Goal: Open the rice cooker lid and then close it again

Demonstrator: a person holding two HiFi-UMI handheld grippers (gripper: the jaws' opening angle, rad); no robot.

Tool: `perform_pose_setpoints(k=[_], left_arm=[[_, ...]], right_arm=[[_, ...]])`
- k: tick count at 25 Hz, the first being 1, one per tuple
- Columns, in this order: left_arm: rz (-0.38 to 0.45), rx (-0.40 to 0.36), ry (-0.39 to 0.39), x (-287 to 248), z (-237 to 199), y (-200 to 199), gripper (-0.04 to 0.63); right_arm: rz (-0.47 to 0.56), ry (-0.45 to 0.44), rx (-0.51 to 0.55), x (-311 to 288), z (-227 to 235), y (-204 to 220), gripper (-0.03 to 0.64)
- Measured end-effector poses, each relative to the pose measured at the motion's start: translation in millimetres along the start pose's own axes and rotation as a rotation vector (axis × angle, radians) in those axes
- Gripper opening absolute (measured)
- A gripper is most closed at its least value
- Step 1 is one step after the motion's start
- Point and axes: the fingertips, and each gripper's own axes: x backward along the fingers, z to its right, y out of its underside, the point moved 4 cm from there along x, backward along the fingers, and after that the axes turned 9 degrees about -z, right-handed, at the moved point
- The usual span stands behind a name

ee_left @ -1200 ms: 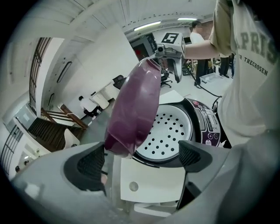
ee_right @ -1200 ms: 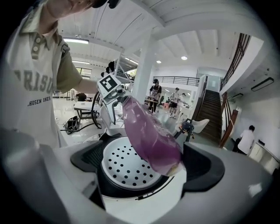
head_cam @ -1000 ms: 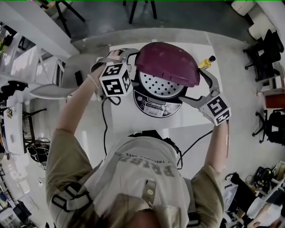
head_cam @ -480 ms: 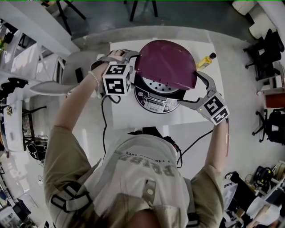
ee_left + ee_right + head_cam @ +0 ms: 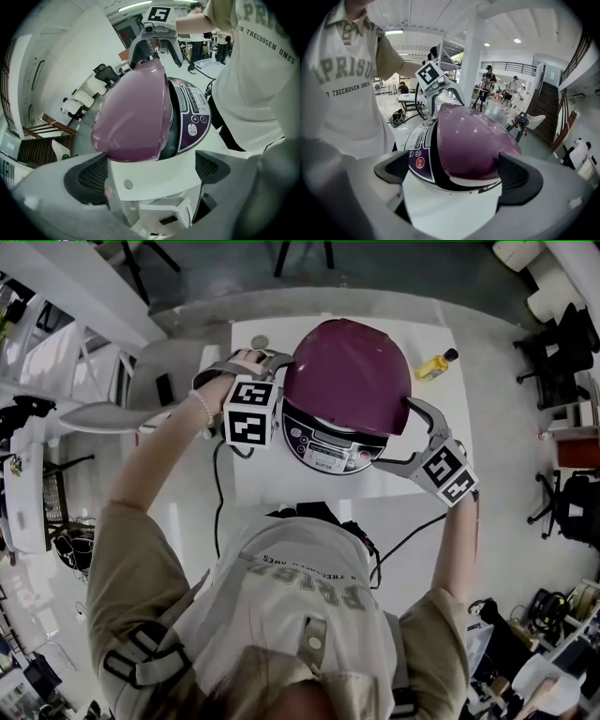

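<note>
A white rice cooker (image 5: 323,451) with a purple lid (image 5: 349,376) stands on a white table (image 5: 272,479). The lid is low over the body, with a dark gap still showing at its front. My left gripper (image 5: 281,381) is at the lid's left rear; its jaws are opening and straddle the white cooker body (image 5: 154,180) below the lid (image 5: 133,112), pads not pressing. My right gripper (image 5: 405,432) stands open at the lid's right edge, with the lid (image 5: 473,140) and the cooker body (image 5: 450,211) between its wide jaws.
A yellow bottle (image 5: 433,365) lies at the table's far right corner. A black cable (image 5: 218,512) runs off the table's near edge. Office chairs (image 5: 562,352) stand to the right, and people (image 5: 487,82) walk in the background.
The lid has swung down from half raised, hiding the perforated inner plate. Both grippers have gone down with it on either side.
</note>
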Motion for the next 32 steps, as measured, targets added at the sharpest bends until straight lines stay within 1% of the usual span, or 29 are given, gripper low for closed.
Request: perform_pose_setpoints(k=[8, 18, 23, 26, 32], left_arm=[[-0.028, -0.022, 0.013, -12, 10, 2, 0.595], [-0.084, -0.063, 0.028, -27, 23, 4, 0.595], [-0.119, -0.096, 0.023, -35, 26, 6, 0.595], [-0.138, -0.117, 0.014, -35, 26, 6, 0.595], [-0.198, -0.178, 0.005, -39, 28, 9, 0.595]], right_arm=[[-0.026, -0.049, 0.003, -9, -8, 7, 0.566], [-0.074, -0.102, 0.023, -22, -17, 19, 0.568], [-0.123, -0.113, 0.013, -26, -20, 26, 0.569], [-0.129, -0.120, 0.015, -26, -20, 27, 0.569], [-0.179, -0.136, 0.073, -31, -23, 30, 0.569]])
